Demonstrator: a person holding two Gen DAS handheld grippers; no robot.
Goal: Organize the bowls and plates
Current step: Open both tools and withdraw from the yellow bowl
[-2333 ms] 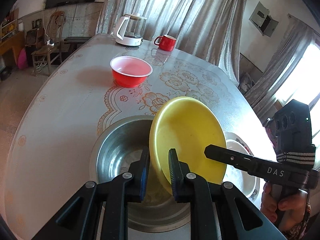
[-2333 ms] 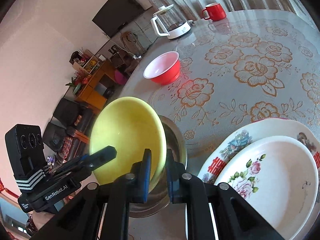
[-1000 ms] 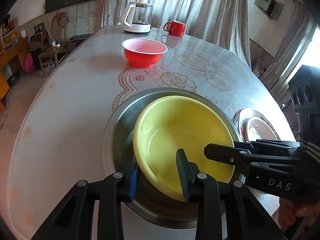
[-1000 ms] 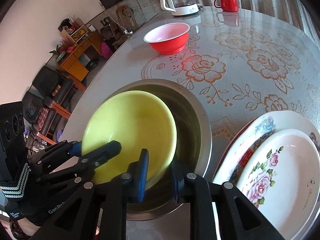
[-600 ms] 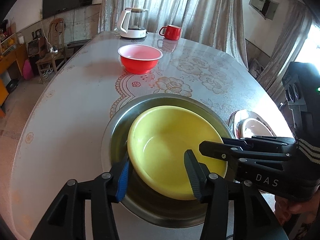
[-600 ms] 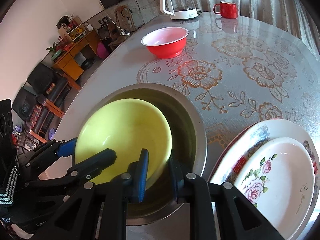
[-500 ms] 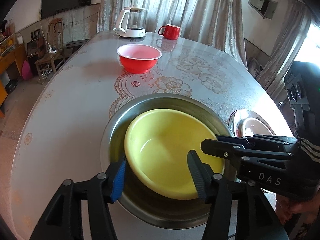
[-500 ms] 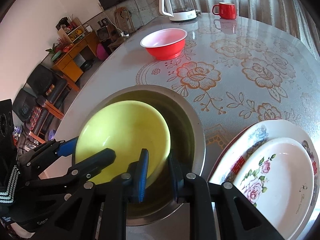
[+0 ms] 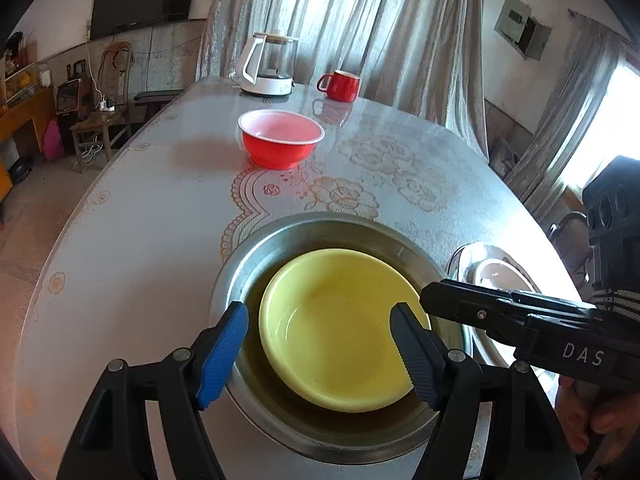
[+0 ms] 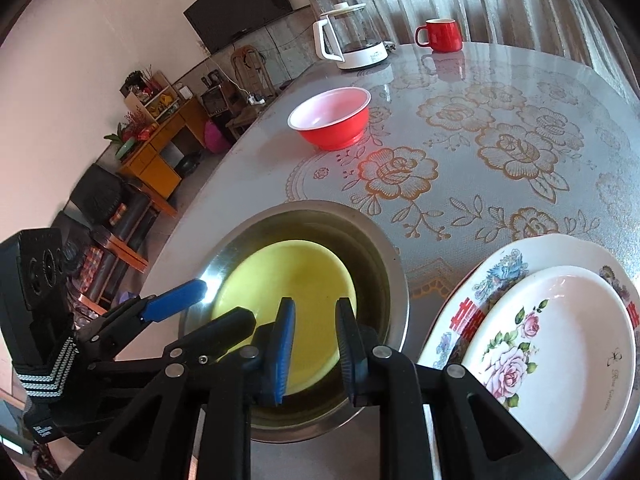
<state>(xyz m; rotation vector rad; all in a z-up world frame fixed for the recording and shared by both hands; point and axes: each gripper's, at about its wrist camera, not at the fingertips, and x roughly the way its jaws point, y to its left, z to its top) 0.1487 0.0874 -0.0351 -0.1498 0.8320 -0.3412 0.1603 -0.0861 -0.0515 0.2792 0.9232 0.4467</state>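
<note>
**Yellow bowl nested in the steel basin on a rose-patterned table**

A grey table (image 10: 520,92) covered by a glossy cloth printed with gold roses fills both views. The yellow bowl (image 9: 336,328) sits upright inside the wide steel basin (image 9: 240,264) at the near edge. The left gripper (image 9: 320,348) has just been opening: its jaws stand wide on either side of the bowl's near rim, pads clear of it. The right gripper (image 10: 316,344) hangs over the basin's near right rim with its jaws narrowly parted; whether they pinch the bowl's rim or the basin's edge I cannot tell.

Just right of the basin, a white rose plate (image 10: 560,360) lies stacked on a larger patterned plate (image 10: 504,268). Farther along the table stands a red bowl (image 9: 280,144), and at the far end a glass kettle (image 9: 272,64) beside a red mug (image 9: 340,86).

Grey curtains (image 9: 360,20) hang behind the table. A dark television (image 10: 240,12) is mounted on the left wall, above a wooden chair (image 9: 108,112) and orange cabinets (image 10: 160,148).
</note>
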